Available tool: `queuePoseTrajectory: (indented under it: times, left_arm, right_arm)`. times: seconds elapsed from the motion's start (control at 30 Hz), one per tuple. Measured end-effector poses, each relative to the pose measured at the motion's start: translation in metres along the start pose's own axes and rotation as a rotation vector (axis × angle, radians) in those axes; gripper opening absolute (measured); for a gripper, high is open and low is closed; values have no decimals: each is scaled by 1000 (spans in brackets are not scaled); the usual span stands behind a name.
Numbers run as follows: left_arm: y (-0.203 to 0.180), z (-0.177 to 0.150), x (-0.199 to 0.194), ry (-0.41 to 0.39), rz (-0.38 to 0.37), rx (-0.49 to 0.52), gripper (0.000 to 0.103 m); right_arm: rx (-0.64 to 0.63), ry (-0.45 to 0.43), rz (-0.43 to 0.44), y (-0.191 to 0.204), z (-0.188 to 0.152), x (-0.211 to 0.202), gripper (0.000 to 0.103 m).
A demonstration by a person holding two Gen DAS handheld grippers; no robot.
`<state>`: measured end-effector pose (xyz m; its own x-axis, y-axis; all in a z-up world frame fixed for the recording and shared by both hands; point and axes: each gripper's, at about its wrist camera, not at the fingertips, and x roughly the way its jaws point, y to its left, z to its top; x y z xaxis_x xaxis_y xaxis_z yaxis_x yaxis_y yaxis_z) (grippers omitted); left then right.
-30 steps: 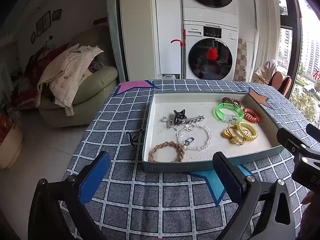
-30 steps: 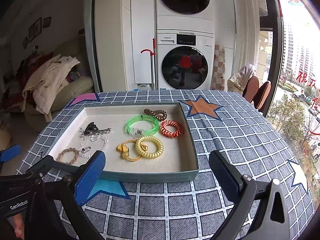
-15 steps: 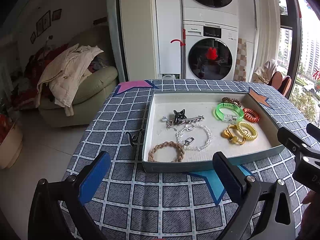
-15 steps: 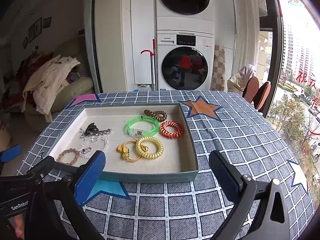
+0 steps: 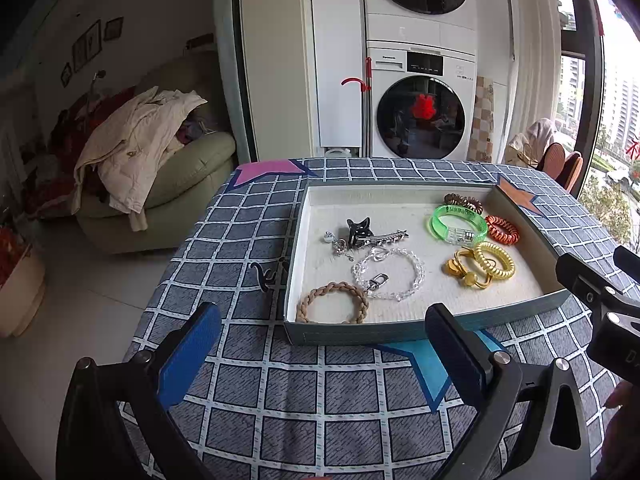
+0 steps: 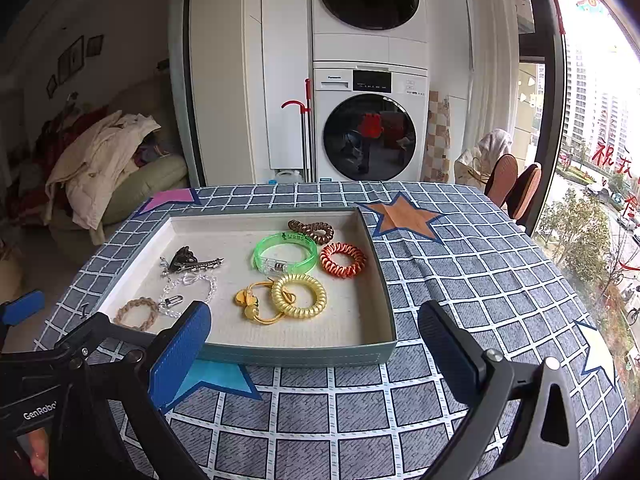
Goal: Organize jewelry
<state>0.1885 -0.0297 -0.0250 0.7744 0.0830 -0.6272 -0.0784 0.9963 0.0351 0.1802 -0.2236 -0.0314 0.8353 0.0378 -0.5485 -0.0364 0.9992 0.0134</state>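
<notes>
1. Left gripper (image 5: 320, 344): jaws spread wide, nothing held, hovering over the checked tablecloth (image 5: 304, 408) just short of the tray's (image 5: 360, 336) near wall.
2. Right gripper (image 6: 312, 340): also spread wide and holding nothing, low over the cloth at the tray's near-right corner. The two grippers sit side by side, apart.
3. Straight ahead of the left gripper, just past the wall: braided tan bracelet (image 5: 332, 302). Beyond it, the clear bead bracelet (image 5: 390, 274) with a clasp, then the black hair clip (image 5: 362, 232) touching a small silver piece.
4. Ahead and left of the right gripper: yellow coil tie (image 6: 298, 296) overlapping a gold ring-shaped piece (image 6: 252, 306). Further off sit the green bangle (image 6: 286, 256), orange coil tie (image 6: 343, 260) and brown coil tie (image 6: 312, 230), all close together.
5. Stray dark clip (image 5: 266, 274) on the cloth, ahead-left of the left gripper, just outside the tray's left wall. Probably the item left to put in; nothing gripped yet.
6. To do it well: come down steep on one item, straddle one side of the ring, and close on the band, not the hole.
7. Watch the overlapping yellow pair and the clasp over the bead bracelet; a pull could drag the neighbour along. Clear the tray wall before lowering.
</notes>
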Motion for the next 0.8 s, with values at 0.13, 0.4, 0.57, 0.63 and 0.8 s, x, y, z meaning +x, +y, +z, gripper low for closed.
queuePoseTrajectory:
  times: [0.13,0.4,0.57,0.63,0.8]
  left_arm:
    - [0,0,0,-1,2,0,103]
    - [1,0,0,0,2,1,103]
    - [1,0,0,1,1,1,103]
    - [1,0,0,0,2,1,103]
    - [1,-1,0,2,4,-2,103]
  right_arm:
    - [0,0,0,0,0,0,103]
    - [1,-1,1,0,1,0,103]
    - [0,-2,0,0,1,-1,103]
    - [1,-2,1,1,2,-1,103]
    - [1,-3,1,1,3,-1,103]
